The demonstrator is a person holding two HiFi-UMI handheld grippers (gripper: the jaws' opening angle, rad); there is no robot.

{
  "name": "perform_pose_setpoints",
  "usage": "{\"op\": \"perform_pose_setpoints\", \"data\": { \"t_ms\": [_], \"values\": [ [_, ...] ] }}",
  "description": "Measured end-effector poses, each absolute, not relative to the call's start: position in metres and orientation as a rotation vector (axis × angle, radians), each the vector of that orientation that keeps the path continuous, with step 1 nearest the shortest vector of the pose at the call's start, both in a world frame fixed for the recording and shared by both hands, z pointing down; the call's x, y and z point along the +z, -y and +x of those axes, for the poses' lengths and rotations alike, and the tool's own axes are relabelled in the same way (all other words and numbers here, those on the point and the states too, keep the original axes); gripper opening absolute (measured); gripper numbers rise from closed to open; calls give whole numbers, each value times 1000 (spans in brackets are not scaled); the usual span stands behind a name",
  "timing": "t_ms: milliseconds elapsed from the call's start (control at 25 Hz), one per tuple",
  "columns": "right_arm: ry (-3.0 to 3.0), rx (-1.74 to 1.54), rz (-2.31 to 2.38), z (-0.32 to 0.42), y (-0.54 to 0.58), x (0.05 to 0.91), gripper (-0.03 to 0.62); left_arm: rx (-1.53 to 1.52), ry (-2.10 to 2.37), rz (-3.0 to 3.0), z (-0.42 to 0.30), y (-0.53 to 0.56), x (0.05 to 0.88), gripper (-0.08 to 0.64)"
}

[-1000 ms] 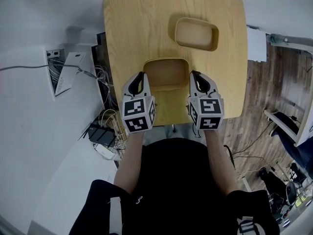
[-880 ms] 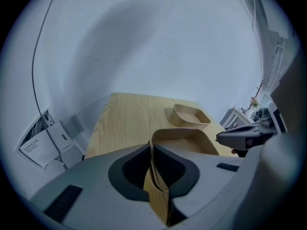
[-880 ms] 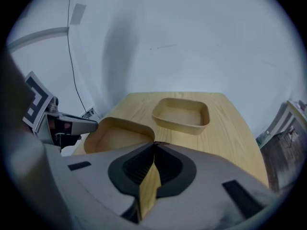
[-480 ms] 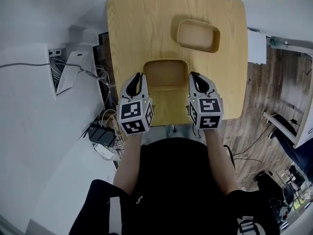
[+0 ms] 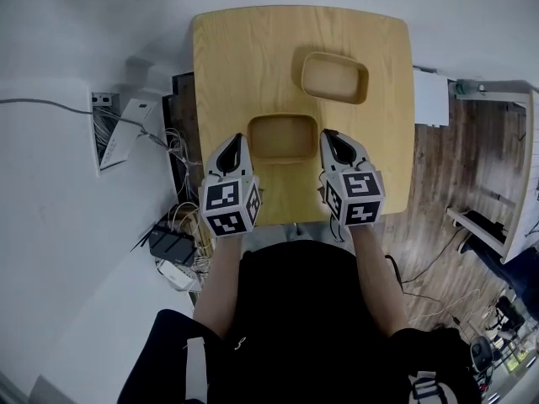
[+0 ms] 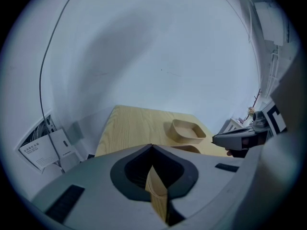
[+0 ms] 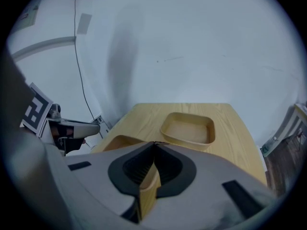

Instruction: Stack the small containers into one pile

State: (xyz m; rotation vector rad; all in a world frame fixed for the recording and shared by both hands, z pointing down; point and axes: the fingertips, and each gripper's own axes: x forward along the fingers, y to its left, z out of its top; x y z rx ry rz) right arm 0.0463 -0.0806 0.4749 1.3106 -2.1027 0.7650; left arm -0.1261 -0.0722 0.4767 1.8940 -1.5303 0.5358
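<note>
Two shallow wooden containers are on a light wooden table [image 5: 244,57]. The near container [image 5: 282,135] hangs between both grippers. My left gripper [image 5: 237,139] grips its left wall; those jaws have just been closing, and the wall [image 6: 157,195] stands pinched between them. On the opposite side my right gripper [image 5: 327,135] is shut on the right wall [image 7: 147,188]. The far container [image 5: 334,77] rests on the table beyond and to the right, also seen as the far container [image 6: 188,130] and the far container [image 7: 188,130].
The table's front edge lies just under my hands. Left of the table are a white panel [image 5: 126,133], loose cables and a black box [image 5: 173,244] on the floor. A white unit [image 5: 434,95] and wooden flooring sit to the right.
Both grippers and the near container have lifted a little off the table. The left gripper's jaws, slightly apart before, now pinch the container's left wall.
</note>
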Motion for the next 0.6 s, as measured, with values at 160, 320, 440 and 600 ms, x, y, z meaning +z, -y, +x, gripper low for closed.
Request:
{"op": "perform_pose_setpoints", "data": {
  "t_ms": [160,320,440,600],
  "values": [
    [2121,757,1295,46,77,469,8,510,1537,1900,-123,69,469,2],
    [2128,789,1264,45,66,471,8,523,1540,1891,-120,60,469,2],
    [2125,789,1263,45,57,473,8,523,1557,1865,-123,53,470,2],
    [2122,800,1257,45,47,477,8,543,1559,1808,-128,44,482,5]
  ]
}}
